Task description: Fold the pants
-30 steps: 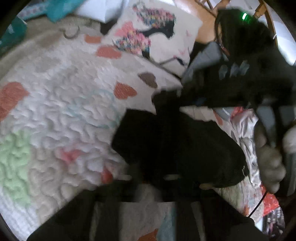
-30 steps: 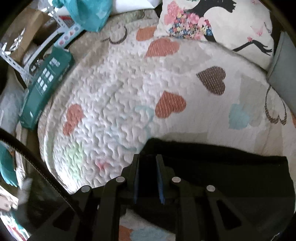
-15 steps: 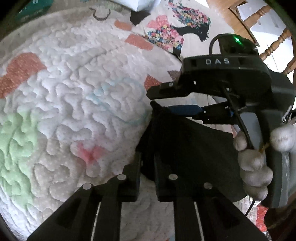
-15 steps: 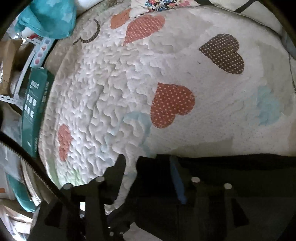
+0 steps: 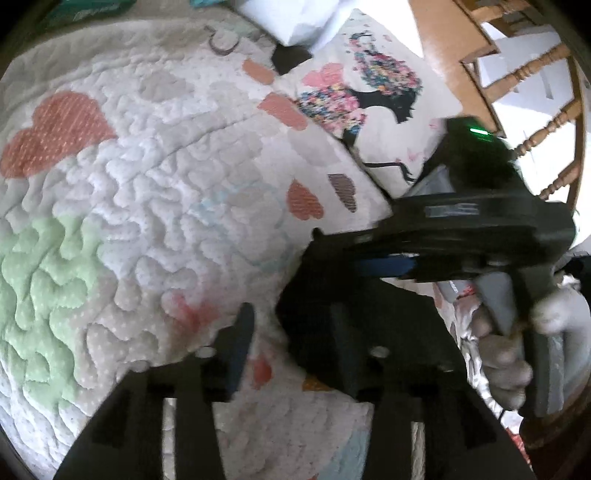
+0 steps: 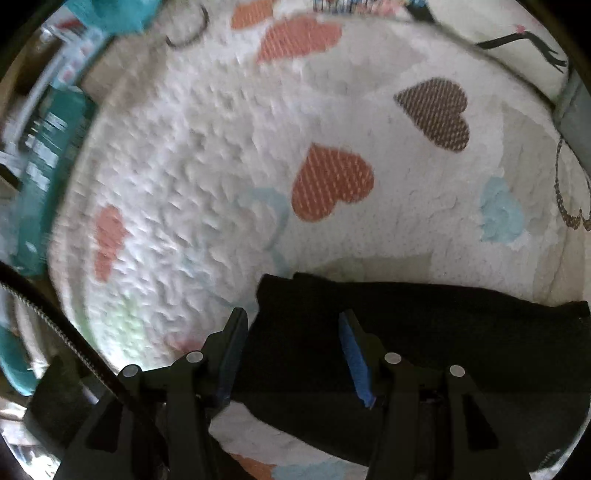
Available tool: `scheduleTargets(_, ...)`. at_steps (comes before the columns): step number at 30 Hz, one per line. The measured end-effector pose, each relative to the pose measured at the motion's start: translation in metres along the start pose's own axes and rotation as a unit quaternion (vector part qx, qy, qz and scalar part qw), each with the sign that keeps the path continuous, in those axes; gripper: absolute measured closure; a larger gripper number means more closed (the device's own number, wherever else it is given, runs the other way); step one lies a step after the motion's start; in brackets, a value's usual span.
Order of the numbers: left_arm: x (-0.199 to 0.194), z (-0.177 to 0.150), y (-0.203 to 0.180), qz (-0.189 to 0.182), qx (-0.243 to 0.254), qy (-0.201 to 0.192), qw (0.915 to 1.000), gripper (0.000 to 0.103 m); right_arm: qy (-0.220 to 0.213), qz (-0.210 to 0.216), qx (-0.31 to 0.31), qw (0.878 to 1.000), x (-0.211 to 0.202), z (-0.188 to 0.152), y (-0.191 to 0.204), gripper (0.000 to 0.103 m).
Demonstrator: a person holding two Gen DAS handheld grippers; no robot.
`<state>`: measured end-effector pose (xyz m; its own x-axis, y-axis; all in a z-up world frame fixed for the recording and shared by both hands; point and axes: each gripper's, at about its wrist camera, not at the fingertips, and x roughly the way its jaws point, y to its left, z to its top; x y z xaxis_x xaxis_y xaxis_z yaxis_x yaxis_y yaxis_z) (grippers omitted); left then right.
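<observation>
Black pants [image 6: 443, 332] lie folded on the heart-print quilt [image 6: 221, 147]. My right gripper [image 6: 293, 332] points down over their left end. Its jaws are opening, and the fabric lies between the blue pads [image 6: 356, 358] without being pinched. In the left wrist view the pants [image 5: 388, 325] sit at the lower right. My left gripper [image 5: 291, 332] is opening too, with the pants' near corner between its fingers, loose. The right gripper [image 5: 343, 251] shows there just above the pants, held by a gloved hand [image 5: 506, 354].
A pillow [image 5: 369, 107] with a flowered silhouette print lies at the quilt's far side, with a wooden chair [image 5: 546, 122] behind it. A teal box [image 6: 51, 147] and teal cloth [image 6: 110, 14] sit past the bed's left edge.
Both grippers were shut on the pants' edge and have spread their jaws, letting the fabric go. The pants have come down flat on the quilt, and the right gripper has sunk towards them.
</observation>
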<state>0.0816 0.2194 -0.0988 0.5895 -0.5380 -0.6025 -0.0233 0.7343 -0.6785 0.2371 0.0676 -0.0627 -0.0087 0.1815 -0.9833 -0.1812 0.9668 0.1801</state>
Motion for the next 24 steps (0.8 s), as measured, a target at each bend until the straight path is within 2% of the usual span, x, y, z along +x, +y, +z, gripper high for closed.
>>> scheduleTargets(3,0.005,0.001,-0.003,-0.013,0.005,0.004,0.9999,0.047,0.027,-0.037,0.007,0.999,0.019,0.013,0.005,0.034)
scheduleTargets(6,0.009,0.002,0.000,-0.017,0.001,0.008,0.9998,0.046,0.044,-0.041,0.015,0.998,0.028,0.021,0.007,0.026)
scheduleTargets(11,0.017,0.005,0.005,-0.022,-0.015,0.014,0.9996,0.045,0.051,-0.043,0.011,0.998,0.032,0.023,0.005,0.025)
scheduleTargets(17,0.021,0.005,-0.003,-0.033,0.000,0.018,0.9993,0.045,0.071,-0.050,0.012,0.996,0.042,0.028,-0.002,0.025)
scheduleTargets(19,0.025,0.006,-0.005,-0.048,0.002,0.025,0.9985,0.045,0.077,-0.060,0.007,0.995,0.047,0.033,0.007,0.030)
scheduleTargets(21,0.030,0.008,-0.008,-0.055,0.004,0.031,0.9980,0.045,0.083,-0.084,-0.011,0.993,0.048,0.034,0.010,0.045)
scheduleTargets(22,0.034,0.008,-0.011,-0.053,0.008,0.034,0.9979,0.044,0.084,-0.092,-0.017,0.992,0.048,0.034,0.013,0.048)
scheduleTargets(24,0.045,0.008,-0.016,-0.039,0.016,0.043,0.9982,0.044,0.086,-0.101,-0.024,0.991,0.047,0.033,0.010,0.061)
